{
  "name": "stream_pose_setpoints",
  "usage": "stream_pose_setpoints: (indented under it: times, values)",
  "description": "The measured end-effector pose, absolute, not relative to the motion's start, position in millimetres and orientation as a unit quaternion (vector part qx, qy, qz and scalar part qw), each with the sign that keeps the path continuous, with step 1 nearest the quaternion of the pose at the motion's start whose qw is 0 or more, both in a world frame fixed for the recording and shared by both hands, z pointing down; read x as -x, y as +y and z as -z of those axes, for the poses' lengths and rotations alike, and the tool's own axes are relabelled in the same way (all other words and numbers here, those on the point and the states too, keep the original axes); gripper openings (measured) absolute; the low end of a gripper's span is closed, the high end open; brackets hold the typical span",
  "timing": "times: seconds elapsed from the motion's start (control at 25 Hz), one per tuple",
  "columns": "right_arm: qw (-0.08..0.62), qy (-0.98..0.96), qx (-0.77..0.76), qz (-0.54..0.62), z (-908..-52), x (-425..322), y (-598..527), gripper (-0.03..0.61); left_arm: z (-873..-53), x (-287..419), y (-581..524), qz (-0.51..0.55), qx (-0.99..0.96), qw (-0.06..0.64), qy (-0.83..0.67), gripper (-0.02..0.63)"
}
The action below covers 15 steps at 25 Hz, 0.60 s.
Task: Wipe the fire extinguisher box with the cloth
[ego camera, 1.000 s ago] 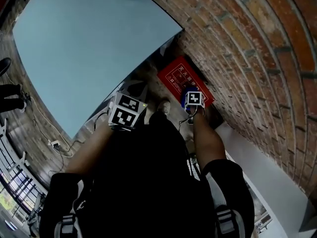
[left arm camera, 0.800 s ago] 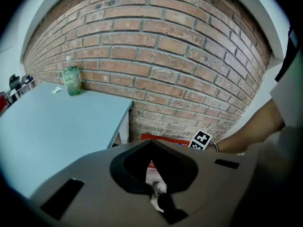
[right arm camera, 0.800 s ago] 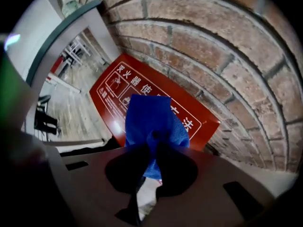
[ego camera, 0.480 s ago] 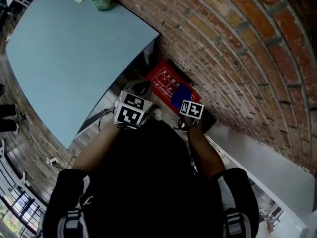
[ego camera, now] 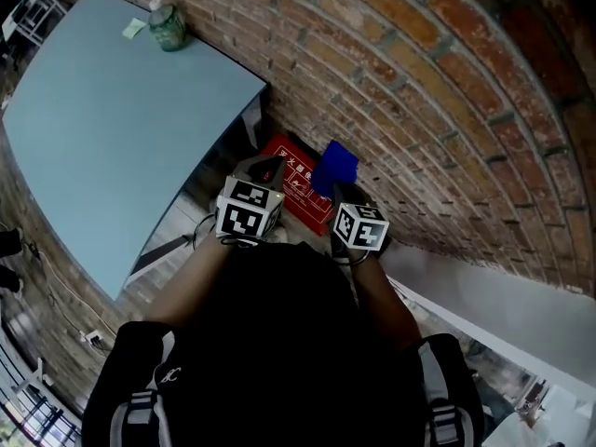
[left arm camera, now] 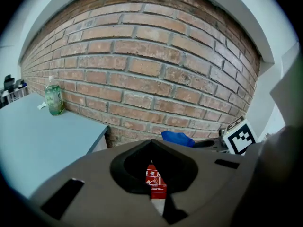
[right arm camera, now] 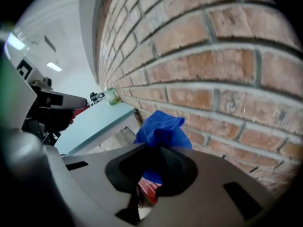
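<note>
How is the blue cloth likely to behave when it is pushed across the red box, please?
The blue cloth bunches in loose folds where the right gripper pinches it, so it is probably soft, floppy and light. Pushed across the red box, it would likely crumple and drag rather than slide flat.

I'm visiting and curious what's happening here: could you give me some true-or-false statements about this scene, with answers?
1. The right gripper clamps a crumpled blue cloth. True.
2. The cloth lies flat on the red fire extinguisher box. False: it is held bunched up near the brick wall.
3. A green plastic bottle stands on the light blue table. True.
4. The left gripper holds a sponge. False: its jaws are shut on nothing.
</note>
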State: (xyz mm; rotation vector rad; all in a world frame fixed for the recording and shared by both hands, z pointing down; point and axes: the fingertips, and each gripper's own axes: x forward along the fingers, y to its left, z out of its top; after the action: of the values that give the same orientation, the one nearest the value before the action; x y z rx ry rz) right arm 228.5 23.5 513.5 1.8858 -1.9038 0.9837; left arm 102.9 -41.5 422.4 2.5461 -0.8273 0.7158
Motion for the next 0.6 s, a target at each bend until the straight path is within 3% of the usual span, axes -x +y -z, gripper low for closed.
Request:
stream_pose_setpoints:
  times: [0.6]
  values:
    - [0.037, -0.699, -0.706, -0.108, -316.3, -241.5, 49.5, 0.048, -333.4, -143.8, -9.6, -0.178, -0.939, 0.128, -0.264, 0.006]
